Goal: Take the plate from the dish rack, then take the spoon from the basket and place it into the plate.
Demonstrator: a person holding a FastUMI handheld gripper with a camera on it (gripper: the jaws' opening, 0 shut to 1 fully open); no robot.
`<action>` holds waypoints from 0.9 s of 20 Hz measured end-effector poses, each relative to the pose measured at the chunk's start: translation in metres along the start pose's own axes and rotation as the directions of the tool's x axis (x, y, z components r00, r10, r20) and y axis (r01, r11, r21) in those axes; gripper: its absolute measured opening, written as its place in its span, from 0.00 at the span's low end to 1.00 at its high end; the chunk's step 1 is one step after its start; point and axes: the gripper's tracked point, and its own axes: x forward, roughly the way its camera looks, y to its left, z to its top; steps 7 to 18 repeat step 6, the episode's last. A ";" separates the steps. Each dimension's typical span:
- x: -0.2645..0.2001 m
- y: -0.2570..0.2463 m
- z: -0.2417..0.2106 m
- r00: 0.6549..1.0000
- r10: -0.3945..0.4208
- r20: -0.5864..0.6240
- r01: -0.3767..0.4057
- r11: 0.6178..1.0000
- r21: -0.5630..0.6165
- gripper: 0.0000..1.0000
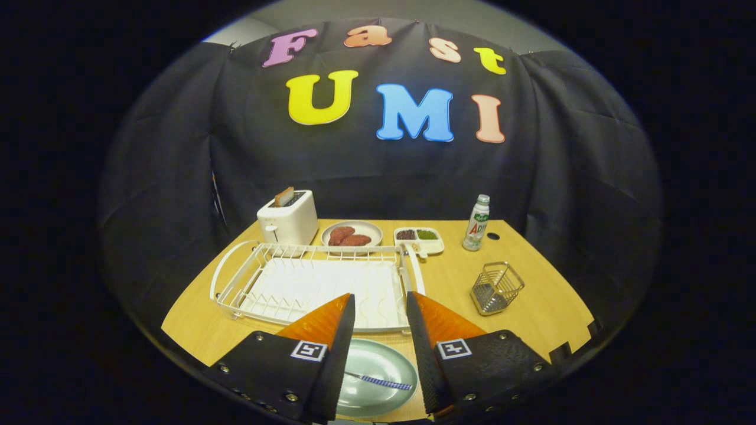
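The gripper (381,307) hung with its jaws wide apart and empty above the plate (378,360), on which the spoon (381,382) lay, just before the dish rack (313,283).

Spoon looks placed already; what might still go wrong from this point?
1. The tool hangs open right above the plate, so pulling back low might clip its rim or nudge the spoon lying in it.
2. The plate sits close to the table's near edge; a bump may push it off.
3. The dish rack lies just ahead, so moving forward risks snagging its wires.
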 end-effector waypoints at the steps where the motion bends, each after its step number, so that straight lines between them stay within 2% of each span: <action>1: -0.003 -0.005 0.018 0.999 -0.007 0.035 0.006 1.000 0.002 0.53; 6: -0.018 -0.031 0.105 0.981 -0.039 0.189 0.035 0.999 0.021 0.53; 18: -0.018 -0.031 0.105 0.981 -0.039 0.189 0.035 0.999 0.021 0.53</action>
